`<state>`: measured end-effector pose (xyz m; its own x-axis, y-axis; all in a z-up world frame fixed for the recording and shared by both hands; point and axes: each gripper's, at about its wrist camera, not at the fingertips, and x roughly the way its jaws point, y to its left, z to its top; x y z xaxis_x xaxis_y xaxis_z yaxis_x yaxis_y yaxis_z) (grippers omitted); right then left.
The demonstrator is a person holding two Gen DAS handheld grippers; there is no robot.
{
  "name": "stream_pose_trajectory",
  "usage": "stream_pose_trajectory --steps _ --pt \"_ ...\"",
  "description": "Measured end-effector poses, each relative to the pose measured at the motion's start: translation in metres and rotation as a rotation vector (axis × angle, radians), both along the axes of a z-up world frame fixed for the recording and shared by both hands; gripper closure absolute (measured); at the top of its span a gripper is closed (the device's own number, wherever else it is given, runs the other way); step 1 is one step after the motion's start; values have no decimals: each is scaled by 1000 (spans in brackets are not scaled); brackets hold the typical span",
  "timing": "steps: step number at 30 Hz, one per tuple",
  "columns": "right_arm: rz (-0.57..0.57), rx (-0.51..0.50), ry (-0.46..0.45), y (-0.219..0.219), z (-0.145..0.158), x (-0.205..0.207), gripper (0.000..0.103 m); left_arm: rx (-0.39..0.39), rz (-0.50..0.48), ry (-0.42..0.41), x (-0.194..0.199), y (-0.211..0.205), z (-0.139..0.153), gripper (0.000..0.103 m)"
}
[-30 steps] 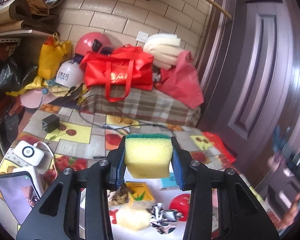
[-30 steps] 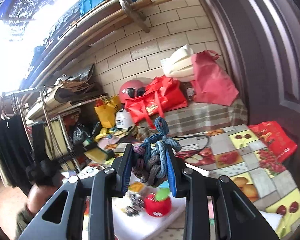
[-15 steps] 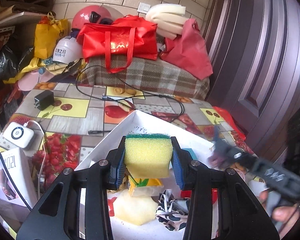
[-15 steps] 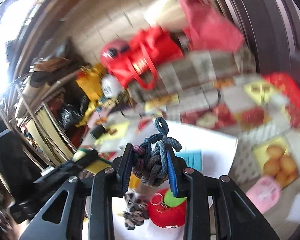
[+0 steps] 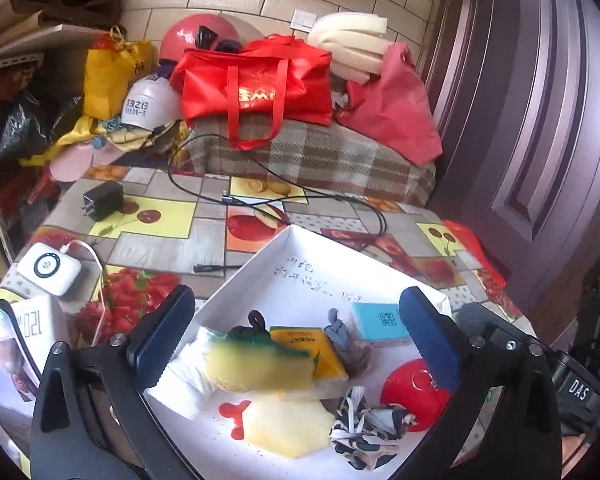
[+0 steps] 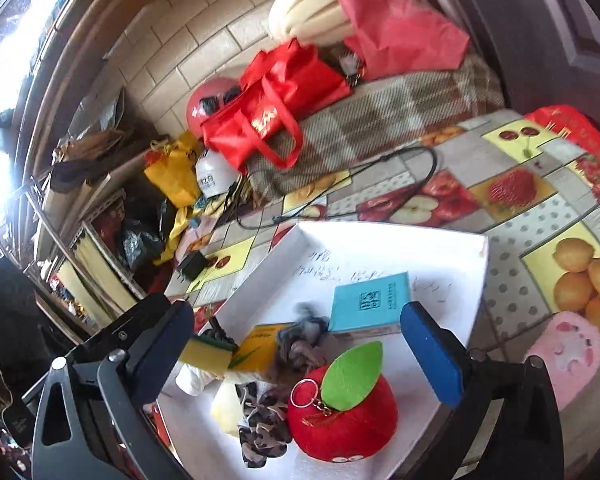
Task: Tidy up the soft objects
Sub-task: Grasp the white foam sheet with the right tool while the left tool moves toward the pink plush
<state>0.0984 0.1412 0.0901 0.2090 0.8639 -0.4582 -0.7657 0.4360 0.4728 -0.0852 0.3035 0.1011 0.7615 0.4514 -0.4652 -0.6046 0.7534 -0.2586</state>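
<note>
Sponge (image 5: 260, 368) looking porous and foamy, apple (image 6: 342, 416) showing red felt-like plush with a metal keyring, box (image 5: 300, 252) appearing as matt white card, table (image 5: 160, 216) wearing glossy printed oilcloth, tool (image 5: 296, 336) pads looking matt blue rubber

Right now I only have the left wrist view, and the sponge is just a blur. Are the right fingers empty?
Observer: Yes. The right gripper has just been opening. Its fingers are wide apart with nothing pressed between them, and the knotted rope is in the white box below.
Operator: Where's the sponge?
Observer: It's sharp in the right view. The sponge is inside the box, up against the yellow packet.
Operator: Anything soft outside the box?
Observer: A pink plush thing with paw prints is on the tablecloth beside the box, outside your frame.
</note>
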Motion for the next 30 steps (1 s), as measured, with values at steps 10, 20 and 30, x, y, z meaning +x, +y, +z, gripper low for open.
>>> stream_pose_trajectory --steps 10,20,30 --pt "-16 78 -2 -17 14 -8 0 35 17 -32 -5 -6 13 0" --pt "-54 178 -46 -45 30 -21 0 77 -14 -49 -6 -22 28 0" --pt "-190 298 -257 -98 74 -47 0 137 -16 -141 -19 -40 52 0"
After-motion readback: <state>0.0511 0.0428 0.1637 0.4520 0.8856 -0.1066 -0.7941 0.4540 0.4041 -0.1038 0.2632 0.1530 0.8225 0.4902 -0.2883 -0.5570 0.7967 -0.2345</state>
